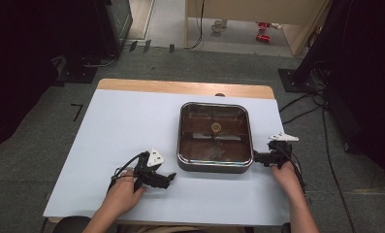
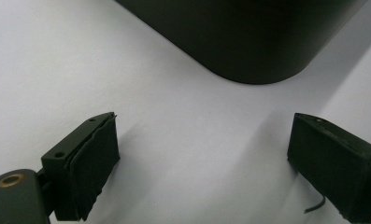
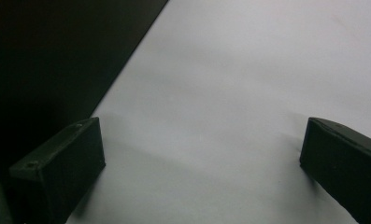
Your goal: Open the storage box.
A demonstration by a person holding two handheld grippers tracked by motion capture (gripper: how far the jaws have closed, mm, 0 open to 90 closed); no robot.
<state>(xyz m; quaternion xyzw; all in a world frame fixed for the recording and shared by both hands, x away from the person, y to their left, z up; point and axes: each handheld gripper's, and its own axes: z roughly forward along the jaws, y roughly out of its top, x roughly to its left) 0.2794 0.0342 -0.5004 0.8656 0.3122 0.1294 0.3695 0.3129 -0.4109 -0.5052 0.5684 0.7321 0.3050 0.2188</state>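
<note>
High view: fixed above near side of table (image 1: 132, 121), facing forward and down; takes in whole table, floor beyond, both forearms entering from near edge. Far off, wide.

Left gripper view: rides on left gripper (image 2: 202, 158), very low and close over table surface, facing right toward rounded near-left corner of square pan (image 2: 248, 37).

Right gripper view: rides on right gripper (image 3: 202, 163), equally low and close, dark pan wall at its left.

Shared: pan (image 1: 215, 137) and white table surface beside it.
</note>
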